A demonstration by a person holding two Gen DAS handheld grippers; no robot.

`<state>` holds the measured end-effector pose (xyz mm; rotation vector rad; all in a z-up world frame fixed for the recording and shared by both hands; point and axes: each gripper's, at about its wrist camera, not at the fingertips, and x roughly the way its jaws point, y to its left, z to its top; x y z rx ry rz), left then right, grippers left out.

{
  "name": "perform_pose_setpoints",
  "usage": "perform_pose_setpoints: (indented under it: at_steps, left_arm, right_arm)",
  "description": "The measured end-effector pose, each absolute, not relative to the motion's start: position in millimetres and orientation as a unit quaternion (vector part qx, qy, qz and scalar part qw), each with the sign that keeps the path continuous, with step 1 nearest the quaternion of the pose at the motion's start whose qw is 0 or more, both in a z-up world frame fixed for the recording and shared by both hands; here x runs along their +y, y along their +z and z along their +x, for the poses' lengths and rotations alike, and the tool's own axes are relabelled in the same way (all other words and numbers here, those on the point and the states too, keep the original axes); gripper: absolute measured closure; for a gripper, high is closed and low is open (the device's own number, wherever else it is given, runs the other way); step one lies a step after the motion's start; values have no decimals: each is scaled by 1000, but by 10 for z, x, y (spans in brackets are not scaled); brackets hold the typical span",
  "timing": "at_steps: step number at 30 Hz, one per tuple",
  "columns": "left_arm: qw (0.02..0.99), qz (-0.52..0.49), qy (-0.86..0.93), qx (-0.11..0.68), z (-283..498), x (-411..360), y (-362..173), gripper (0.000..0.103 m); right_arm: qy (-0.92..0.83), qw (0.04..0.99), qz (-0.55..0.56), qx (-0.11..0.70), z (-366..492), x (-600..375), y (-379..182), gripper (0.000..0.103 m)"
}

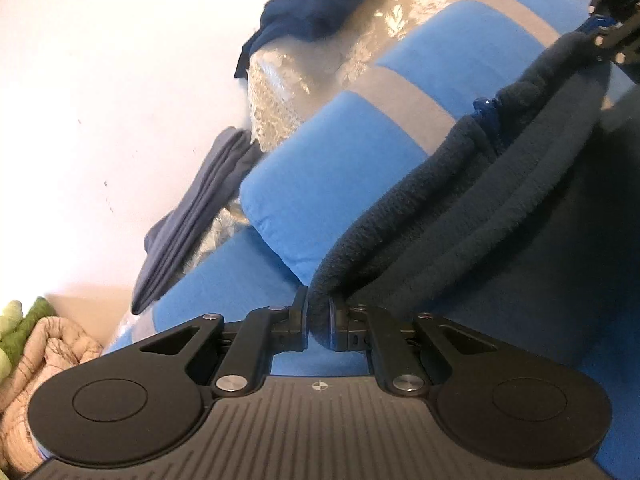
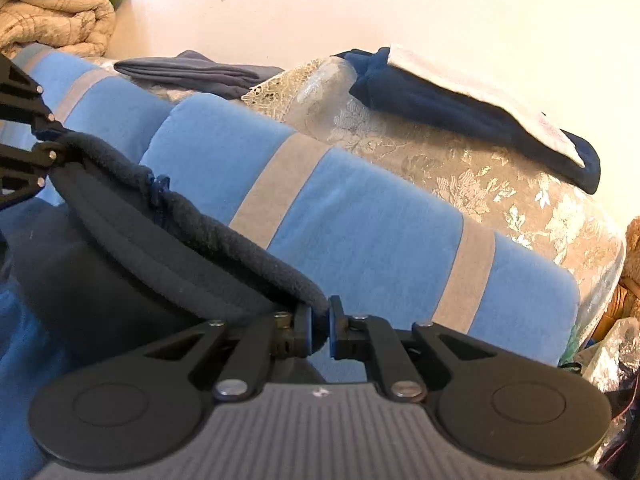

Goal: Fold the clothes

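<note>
A dark navy fleece garment (image 1: 460,208) with a blue zipper (image 1: 490,120) hangs stretched between both grippers above a blue blanket with grey stripes (image 1: 320,168). My left gripper (image 1: 318,320) is shut on one end of the garment's thick rolled hem. The right gripper (image 2: 320,322) is shut on the other end of the same hem (image 2: 224,240). Each gripper shows in the other's view: the right one at the top right (image 1: 612,36), the left one at the left edge (image 2: 24,136). The garment's body (image 2: 100,264) sags below the hem.
Folded grey cloth (image 2: 192,72) and folded navy cloth with a white piece on it (image 2: 460,104) lie on a lace-patterned cover (image 2: 460,176) beyond the blanket. A beige quilt and green cloth (image 2: 52,16) are piled at the wall. Clutter sits at the right edge (image 2: 616,344).
</note>
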<state>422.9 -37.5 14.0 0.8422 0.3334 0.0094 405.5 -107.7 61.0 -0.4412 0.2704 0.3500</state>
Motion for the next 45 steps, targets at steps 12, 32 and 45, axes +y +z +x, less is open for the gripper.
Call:
perform_pose_setpoints:
  at_steps: [12,32,45]
  left_arm:
    - [905,368,2,215,4669,-419,-336,96]
    - [909,42,-107,400,4910,400,-42,39]
    - [907,117,-143,377,4293,1045,-339,36]
  right_arm:
    - [153,953,-193,178,4637,-1001,222,94]
    - [234,917,26,322,5119,-1333,88,15]
    - [295,915,-131,241,4679,-1768,122,0]
